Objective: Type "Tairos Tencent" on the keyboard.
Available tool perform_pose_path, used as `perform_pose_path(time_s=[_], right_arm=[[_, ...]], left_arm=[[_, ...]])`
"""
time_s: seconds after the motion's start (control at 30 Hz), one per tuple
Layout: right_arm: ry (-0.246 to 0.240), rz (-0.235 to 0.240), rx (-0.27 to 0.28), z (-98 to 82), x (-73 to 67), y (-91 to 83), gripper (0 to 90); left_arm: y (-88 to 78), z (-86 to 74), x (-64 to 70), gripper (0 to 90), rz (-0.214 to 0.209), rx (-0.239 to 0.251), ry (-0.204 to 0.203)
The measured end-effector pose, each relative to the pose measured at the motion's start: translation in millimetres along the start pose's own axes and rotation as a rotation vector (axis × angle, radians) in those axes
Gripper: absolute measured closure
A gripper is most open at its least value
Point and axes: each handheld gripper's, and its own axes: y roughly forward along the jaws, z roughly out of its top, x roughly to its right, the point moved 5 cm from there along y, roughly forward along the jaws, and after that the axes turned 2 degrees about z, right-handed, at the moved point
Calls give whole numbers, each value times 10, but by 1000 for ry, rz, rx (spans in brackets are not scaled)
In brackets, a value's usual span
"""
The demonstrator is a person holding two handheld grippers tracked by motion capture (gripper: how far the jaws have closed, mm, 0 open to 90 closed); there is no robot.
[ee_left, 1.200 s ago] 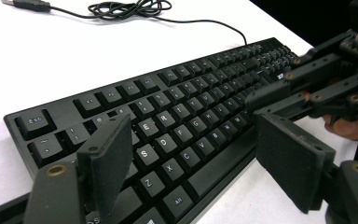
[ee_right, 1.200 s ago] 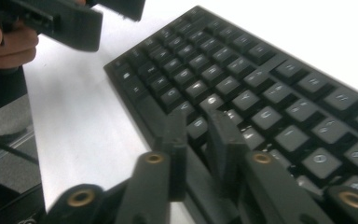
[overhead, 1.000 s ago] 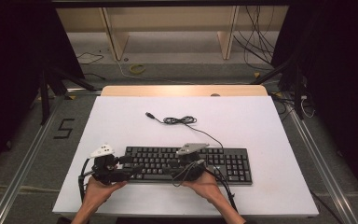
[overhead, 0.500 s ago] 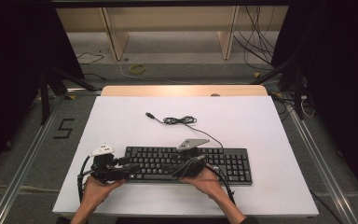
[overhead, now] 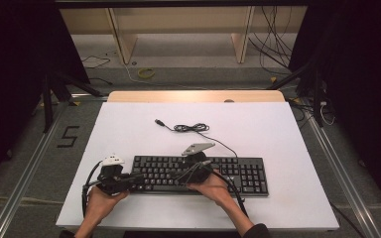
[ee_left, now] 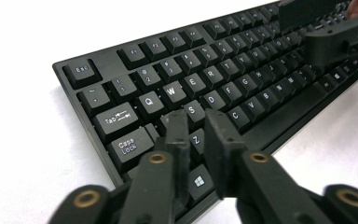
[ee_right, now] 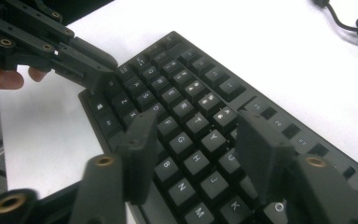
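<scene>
A white surface (overhead: 129, 129) sits in a dark room, with a pale wooden strip along its far edge, metal rails on the grey floor at either side, wooden shelf legs and loose cables beyond. The black keyboard (overhead: 238, 171) lies near the surface's near edge, its long axis running left to right across the surface, key rows facing up, the number pad at the end beyond the right gripper (overhead: 191, 171). Its cable (overhead: 193, 128) trails away from the far edge and lies coiled on the white — well apart from both sets of fingers. The left gripper (overhead: 138, 176) reaches in from the keyboard's left end; in the left gripper view its fingers (ee_left: 179, 135) have just been closing and now stand nearly together, a narrow gap between them, nothing caught in it, their tips over the A, S and Z keys. In the right gripper view the fingers (ee_right: 142, 135) stand apart and unloaded above the middle letter keys, G and H between them, with the left gripper beyond them at the Tab end.
</scene>
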Motion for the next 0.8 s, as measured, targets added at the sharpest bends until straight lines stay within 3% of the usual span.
perform_pose_path(time_s=[0.2, 0.53, 0.8], right_arm=[[7, -8, -15, 25, 3, 73, 670], [8, -4, -46, 65, -15, 216, 851], [9, -11, -69, 87, -8, 303, 900]], left_arm=[[5, -12, -14, 888, 6, -10, 9], [3, -21, -51, 891, 17, -23, 3], [23, -39, -61, 892, 19, -46, 8]])
